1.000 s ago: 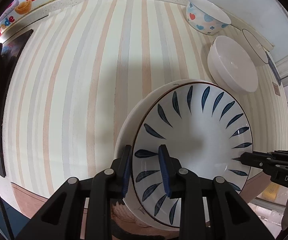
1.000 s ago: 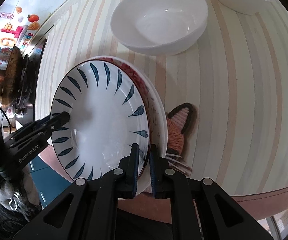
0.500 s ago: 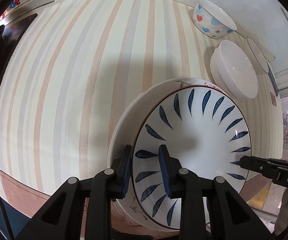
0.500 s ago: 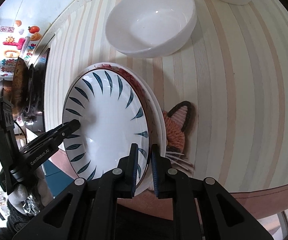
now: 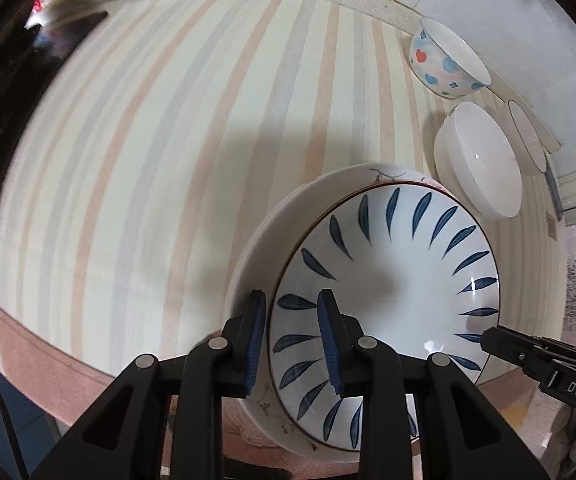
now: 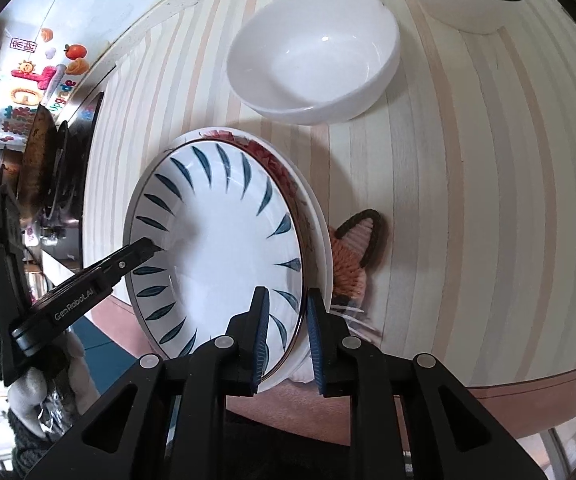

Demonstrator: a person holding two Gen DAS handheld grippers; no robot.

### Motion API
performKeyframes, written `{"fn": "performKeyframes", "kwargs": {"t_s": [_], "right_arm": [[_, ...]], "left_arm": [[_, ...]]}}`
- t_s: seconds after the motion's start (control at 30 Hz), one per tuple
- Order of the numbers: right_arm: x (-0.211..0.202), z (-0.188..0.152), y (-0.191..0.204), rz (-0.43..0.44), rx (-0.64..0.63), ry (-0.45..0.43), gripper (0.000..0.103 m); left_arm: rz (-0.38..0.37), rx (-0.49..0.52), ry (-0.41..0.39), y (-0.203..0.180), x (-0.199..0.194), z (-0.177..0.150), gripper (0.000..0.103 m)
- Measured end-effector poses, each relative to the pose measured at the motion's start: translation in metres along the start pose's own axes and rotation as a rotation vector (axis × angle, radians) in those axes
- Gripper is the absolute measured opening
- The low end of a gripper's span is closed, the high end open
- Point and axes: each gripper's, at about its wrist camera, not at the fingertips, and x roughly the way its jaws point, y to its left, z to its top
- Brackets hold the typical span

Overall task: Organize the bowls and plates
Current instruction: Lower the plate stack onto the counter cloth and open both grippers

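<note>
Leaf plate (image 5: 387,292), stacked on a floral plate (image 5: 264,240), is being gripped at opposite rims: left gripper (image 5: 291,338) clamped at lower centre of its frame, right gripper (image 6: 286,334) likewise. White bowl (image 6: 315,52) is lying beyond, upper centre. Striped cloth (image 5: 148,140) is spread beneath; kitchen wall is showing behind.

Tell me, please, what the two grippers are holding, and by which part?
Both hold the blue-leaf plate by its rim: left gripper at the near-left edge, right gripper opposite.
</note>
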Motion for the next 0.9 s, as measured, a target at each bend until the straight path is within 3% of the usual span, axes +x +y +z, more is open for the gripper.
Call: {"fn": "performKeyframes", "kwargs": {"t_s": [0.3,0.6,0.9], "right_arm": [[-0.016,-0.007,0.018,-0.102,-0.071,-0.071,0.029],[-0.058,-0.04,0.045,-0.148,-0.087,-0.168,0.033],[-0.138,-0.12,0.094,-0.157,-0.124,-0.36,0.061]], "left_arm": [[0.086,0.046,-0.053,-0.011,-0.026,-0.018,0.025],[0.075,0.091,-0.156,-0.013,-0.086,-0.041,0.025],[0.056,0.115,-0.322,-0.004,-0.186,-0.093,0.025]]}}
